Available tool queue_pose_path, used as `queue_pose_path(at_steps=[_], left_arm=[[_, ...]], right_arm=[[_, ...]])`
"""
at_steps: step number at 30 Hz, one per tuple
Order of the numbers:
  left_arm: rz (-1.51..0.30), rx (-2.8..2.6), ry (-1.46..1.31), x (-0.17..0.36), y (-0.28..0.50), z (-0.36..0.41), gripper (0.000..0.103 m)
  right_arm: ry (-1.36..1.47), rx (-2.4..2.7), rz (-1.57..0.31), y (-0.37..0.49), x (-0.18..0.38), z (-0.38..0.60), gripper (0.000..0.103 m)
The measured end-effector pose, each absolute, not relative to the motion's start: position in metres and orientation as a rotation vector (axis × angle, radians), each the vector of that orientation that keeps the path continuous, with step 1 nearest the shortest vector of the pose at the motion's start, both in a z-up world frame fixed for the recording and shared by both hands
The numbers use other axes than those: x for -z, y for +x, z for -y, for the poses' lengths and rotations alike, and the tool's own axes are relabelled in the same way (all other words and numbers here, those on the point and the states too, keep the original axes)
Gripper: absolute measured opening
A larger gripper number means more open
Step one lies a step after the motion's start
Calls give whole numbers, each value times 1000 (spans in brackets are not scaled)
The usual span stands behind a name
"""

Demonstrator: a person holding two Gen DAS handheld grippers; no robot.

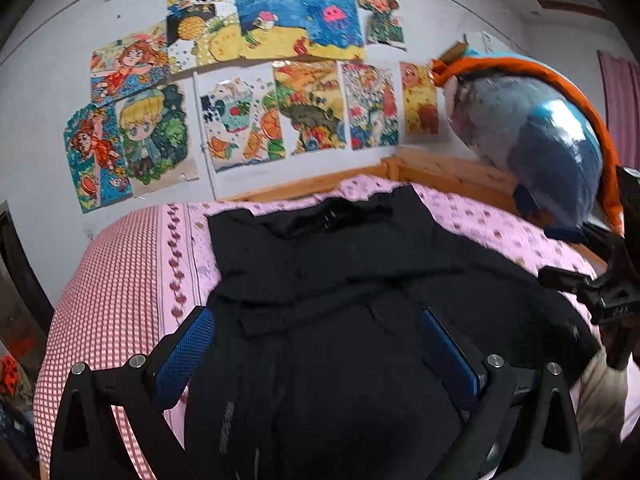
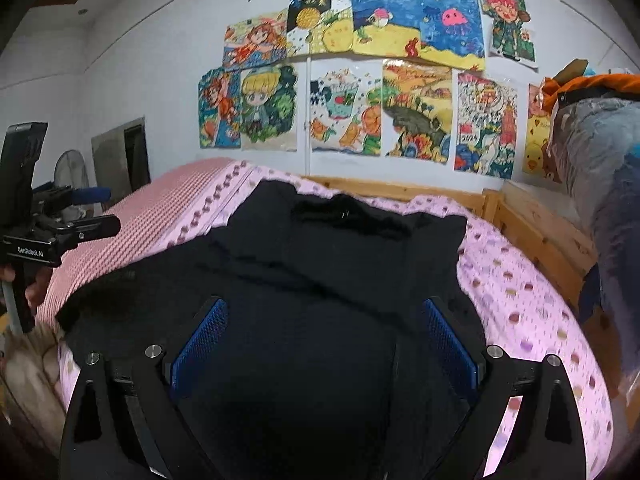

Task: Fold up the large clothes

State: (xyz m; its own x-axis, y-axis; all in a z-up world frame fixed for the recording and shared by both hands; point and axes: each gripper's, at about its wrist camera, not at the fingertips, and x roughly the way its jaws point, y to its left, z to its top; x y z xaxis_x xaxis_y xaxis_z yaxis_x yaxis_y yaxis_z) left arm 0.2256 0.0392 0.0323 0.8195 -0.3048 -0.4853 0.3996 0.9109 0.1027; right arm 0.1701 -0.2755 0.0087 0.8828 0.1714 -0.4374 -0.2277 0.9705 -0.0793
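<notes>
A large black garment point(image 1: 328, 280) lies spread on the bed, its collar toward the wall. It also shows in the right wrist view point(image 2: 328, 272). My left gripper point(image 1: 318, 344) is open above the garment's lower left part, its blue pads point(image 1: 186, 352) wide apart and holding nothing. My right gripper point(image 2: 326, 344) is open above the lower right part, blue pads point(image 2: 450, 344) wide apart and empty. The right gripper's body also shows at the right edge of the left wrist view point(image 1: 612, 280). The left gripper's body shows at the left edge of the right wrist view point(image 2: 28, 232).
The bed has a pink dotted sheet point(image 2: 528, 296) and a pink checked cover point(image 1: 108, 292). A wooden bed frame point(image 2: 536, 224) runs along the wall. A bagged bundle of bedding point(image 1: 536, 140) stands at the right. Drawings point(image 2: 380, 80) hang on the wall.
</notes>
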Motion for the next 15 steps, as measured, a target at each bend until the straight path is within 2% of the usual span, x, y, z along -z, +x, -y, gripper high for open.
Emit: queue_pose_path(at_steps=[15], left_arm=[[-531,544,270,14,176,-52,103]], right_arm=[[-249,-279,-491,117,31,262,95]])
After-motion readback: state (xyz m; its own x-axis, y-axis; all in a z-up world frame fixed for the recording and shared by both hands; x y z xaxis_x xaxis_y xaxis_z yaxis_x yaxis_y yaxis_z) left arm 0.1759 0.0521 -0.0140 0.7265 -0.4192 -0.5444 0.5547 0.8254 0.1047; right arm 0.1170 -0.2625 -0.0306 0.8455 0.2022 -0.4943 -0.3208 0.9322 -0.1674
